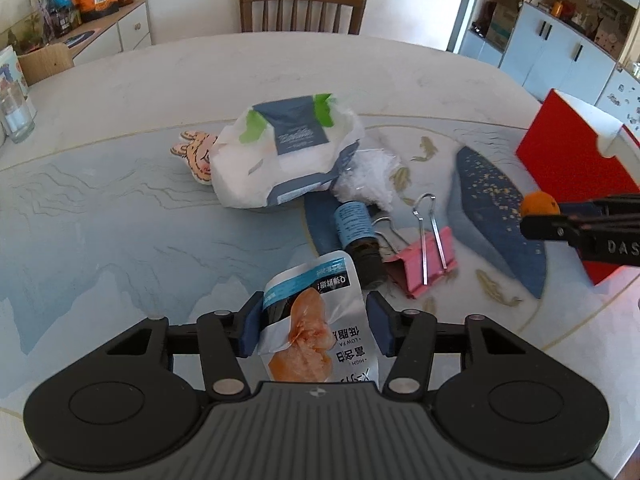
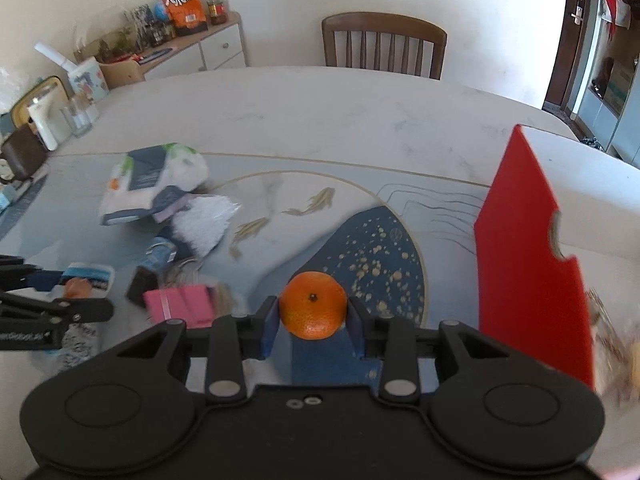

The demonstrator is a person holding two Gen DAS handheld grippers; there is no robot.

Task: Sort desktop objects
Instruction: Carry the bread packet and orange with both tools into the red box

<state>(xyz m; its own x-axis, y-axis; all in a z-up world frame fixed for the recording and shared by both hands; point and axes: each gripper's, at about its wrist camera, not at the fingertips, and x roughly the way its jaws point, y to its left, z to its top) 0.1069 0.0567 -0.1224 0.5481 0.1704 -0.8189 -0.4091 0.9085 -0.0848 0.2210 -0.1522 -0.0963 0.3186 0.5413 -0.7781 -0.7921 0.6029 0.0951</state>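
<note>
My left gripper [image 1: 314, 309] is shut on a silver snack pouch [image 1: 308, 344] with a blue band and a picture of meat; its blue pads [image 1: 251, 328] press the pouch's two sides just above the table mat. In the right wrist view the same gripper [image 2: 80, 294] and pouch [image 2: 90, 276] show at the left edge. My right gripper [image 2: 313, 314] is shut on a small tangerine [image 2: 313, 305], held above the dark blue patch of the mat. The left wrist view has that tangerine [image 1: 540, 203] at the far right, in front of a red box [image 1: 572, 156].
On the mat lie a pack of wipes [image 1: 288, 148], a white fluffy tuft [image 1: 372, 176], a brown bottle [image 1: 358, 236], a pink binder clip [image 1: 428, 268] and a rabbit-shaped card [image 1: 196, 152]. The red box [image 2: 528, 260] stands upright on the right. A chair [image 1: 302, 8] stands behind the table.
</note>
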